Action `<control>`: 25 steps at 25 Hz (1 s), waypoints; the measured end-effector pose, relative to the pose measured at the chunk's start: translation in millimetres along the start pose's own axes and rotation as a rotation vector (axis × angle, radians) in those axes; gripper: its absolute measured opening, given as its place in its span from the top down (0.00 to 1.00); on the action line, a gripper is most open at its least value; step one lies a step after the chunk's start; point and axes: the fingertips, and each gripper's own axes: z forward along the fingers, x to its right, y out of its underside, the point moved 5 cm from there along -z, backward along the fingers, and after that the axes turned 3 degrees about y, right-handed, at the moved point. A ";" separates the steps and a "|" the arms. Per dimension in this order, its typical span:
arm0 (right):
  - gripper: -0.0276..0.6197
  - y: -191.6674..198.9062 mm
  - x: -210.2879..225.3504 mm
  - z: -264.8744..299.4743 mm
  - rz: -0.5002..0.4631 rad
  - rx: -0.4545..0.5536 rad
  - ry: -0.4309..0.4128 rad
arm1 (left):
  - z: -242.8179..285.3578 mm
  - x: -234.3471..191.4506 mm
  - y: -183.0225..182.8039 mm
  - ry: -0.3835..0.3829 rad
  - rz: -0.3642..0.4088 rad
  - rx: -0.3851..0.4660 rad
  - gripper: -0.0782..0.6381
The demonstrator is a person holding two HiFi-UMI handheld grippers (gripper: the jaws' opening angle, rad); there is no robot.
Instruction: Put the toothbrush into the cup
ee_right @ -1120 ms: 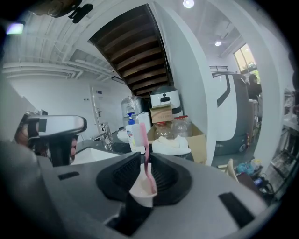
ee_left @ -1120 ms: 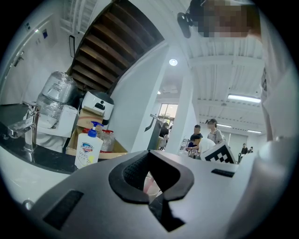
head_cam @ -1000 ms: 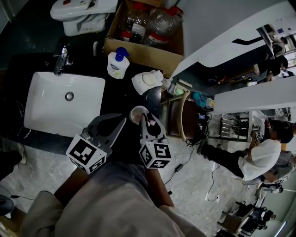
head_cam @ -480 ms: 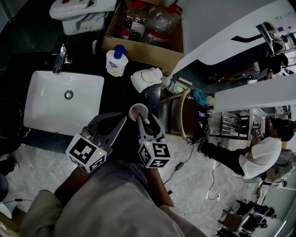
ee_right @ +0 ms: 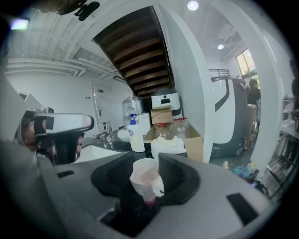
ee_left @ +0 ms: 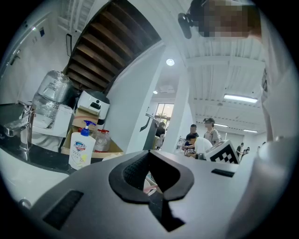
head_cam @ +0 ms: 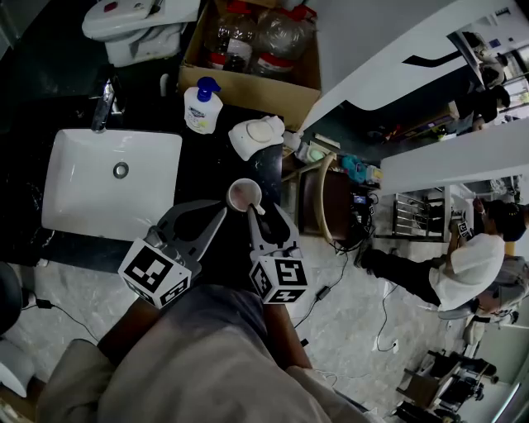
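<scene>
Right tool (head_cam: 266, 221) has opened; toothbrush (ee_right: 159, 186) leans white-tipped in cup (ee_right: 139, 172).

A bathroom mock-up inside an open lab hall is shown: sink (head_cam: 83, 186), tap (head_cam: 104, 103), soap bottle (head_cam: 198, 107) and toilet (head_cam: 136, 25) far left, a seated person (head_cam: 471, 277) at right.

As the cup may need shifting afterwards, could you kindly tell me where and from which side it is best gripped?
Probably across the round wall of the cup, below its rim, coming level from the front edge of the counter, where the open right gripper faces it. It stands upright, and the toothbrush leans over the near rim, so avoid the top.
</scene>
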 end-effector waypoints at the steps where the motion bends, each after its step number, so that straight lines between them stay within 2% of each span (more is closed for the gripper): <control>1: 0.71 -1.8 -0.3 -2.9 -0.003 0.007 0.002 | 0.0 0.9 0.0 0.003 0.002 0.000 0.88; 10: 0.71 -25.3 -5.0 -33.2 -0.051 0.070 0.025 | 1.5 9.2 -2.7 0.031 0.002 0.003 0.88; 16: 0.73 -51.1 -13.5 -53.6 -0.059 0.152 0.019 | 4.5 12.1 -7.2 0.056 0.007 0.010 0.88; 22: 0.91 -67.0 -25.7 -65.5 -0.062 0.212 -0.017 | 6.9 15.5 -13.7 0.075 0.014 0.024 0.88; 25: 0.94 -68.9 -32.0 -67.9 -0.057 0.230 -0.043 | 7.6 15.9 -17.6 0.082 0.020 0.031 0.88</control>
